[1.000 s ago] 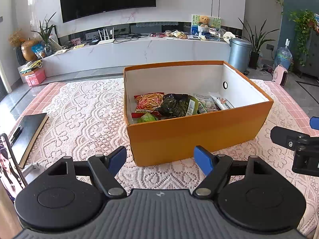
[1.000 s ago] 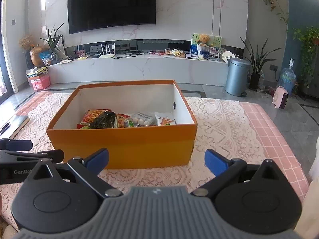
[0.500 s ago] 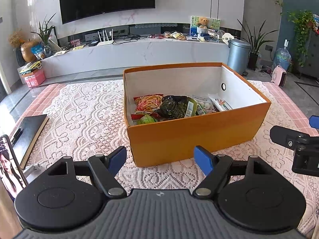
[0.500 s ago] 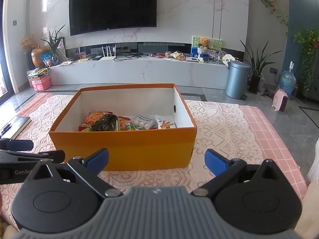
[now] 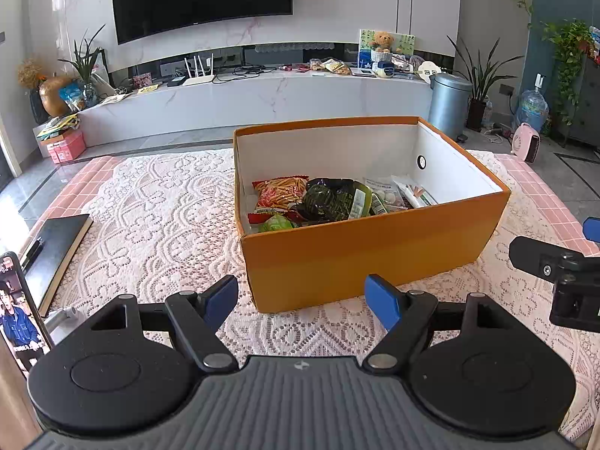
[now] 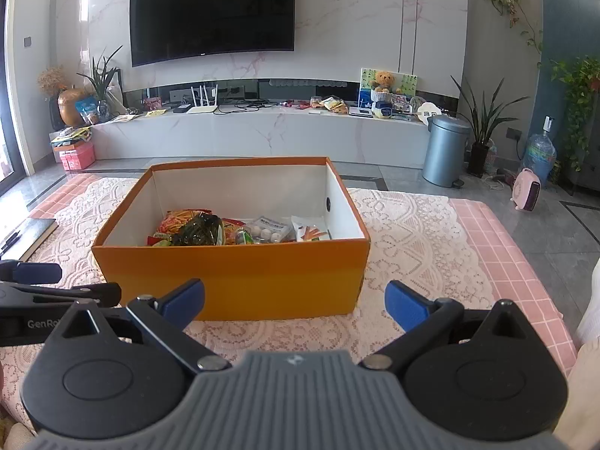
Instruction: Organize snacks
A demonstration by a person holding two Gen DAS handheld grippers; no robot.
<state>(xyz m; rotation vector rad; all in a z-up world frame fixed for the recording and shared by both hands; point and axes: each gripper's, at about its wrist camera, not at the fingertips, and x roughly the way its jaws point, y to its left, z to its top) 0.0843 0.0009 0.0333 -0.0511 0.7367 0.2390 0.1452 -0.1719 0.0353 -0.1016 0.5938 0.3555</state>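
2 handheld grippers, the left gripper (image 5: 302, 302) and right gripper (image 6: 294, 305), hover with jaws spread and empty just before an orange box (image 5: 375, 258) on a lace tablecloth (image 5: 157, 217), where light, crinkly, slippery snack packets (image 5: 322, 202) lie, likely best pinched at a sealed edge.

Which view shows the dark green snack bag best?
Left wrist: the dark green snack bag lies largely exposed in the orange box. In the right wrist view it is smaller, its lower part cut off by the box's near wall.
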